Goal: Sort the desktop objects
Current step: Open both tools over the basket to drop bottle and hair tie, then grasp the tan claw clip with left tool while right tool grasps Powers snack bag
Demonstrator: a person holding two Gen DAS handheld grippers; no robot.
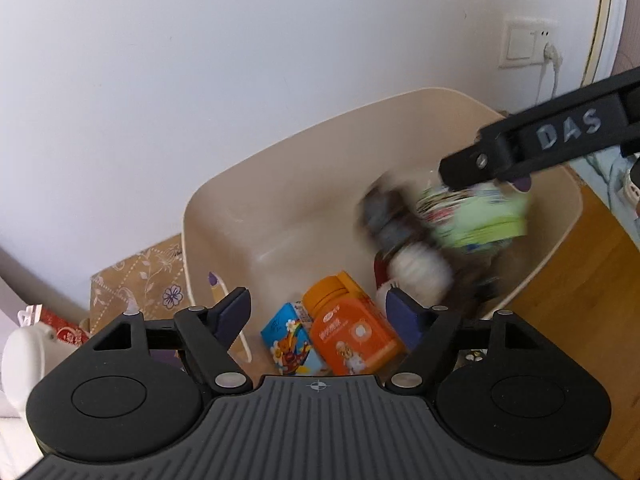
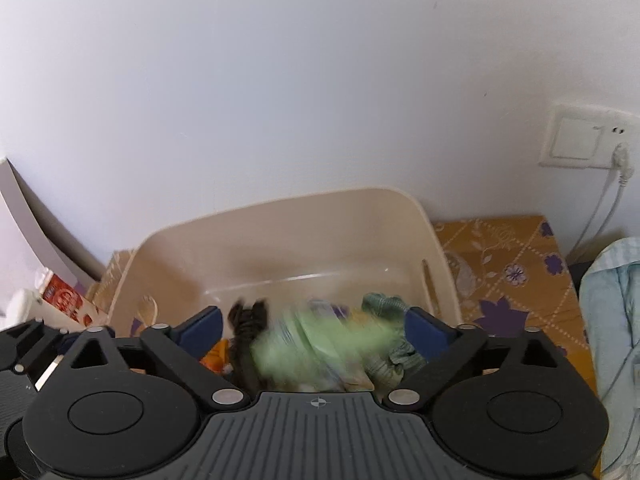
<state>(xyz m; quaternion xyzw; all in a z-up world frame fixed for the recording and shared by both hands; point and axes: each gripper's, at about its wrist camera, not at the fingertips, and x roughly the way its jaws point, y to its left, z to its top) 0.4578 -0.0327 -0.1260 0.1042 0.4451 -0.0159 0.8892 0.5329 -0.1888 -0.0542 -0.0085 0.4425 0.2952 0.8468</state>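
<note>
Under right claw (image 2: 316, 330), green packet (image 2: 320, 340) motion-blurred, markings unreadable.

The left gripper (image 1: 320, 312) and right gripper (image 2: 314, 326) look alike — black linkage arms with silver screws, round black hubs, a grey ribbed body with a crosshair mark, dark blue pads (image 1: 234, 314). One arm bears raised letters — "DAS".
</note>
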